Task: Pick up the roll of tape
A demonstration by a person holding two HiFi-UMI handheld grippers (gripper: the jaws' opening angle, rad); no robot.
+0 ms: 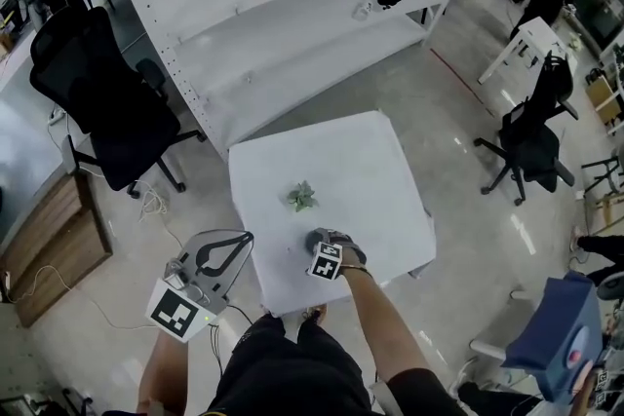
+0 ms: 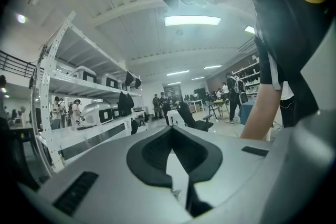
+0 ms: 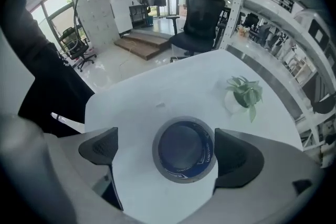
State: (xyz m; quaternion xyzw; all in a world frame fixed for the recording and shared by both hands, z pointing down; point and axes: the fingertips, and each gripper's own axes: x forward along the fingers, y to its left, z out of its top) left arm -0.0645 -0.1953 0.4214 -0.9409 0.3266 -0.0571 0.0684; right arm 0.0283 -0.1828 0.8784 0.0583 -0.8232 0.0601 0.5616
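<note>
Now the roll of tape (image 3: 184, 150) lies flat on the tabletop (image 3: 157, 86), hole upward, directly between my right gripper's (image 3: 165, 142) spread jaws; my left gripper (image 2: 170, 131) hangs off the tabletop's edge, jaws pressed together, empty

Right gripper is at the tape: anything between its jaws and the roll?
Nothing visible. The roll of tape lies flat on the white table between the right gripper's open jaws, with only bare tabletop in the gaps. The small plant stands farther off, clear of both.
</note>
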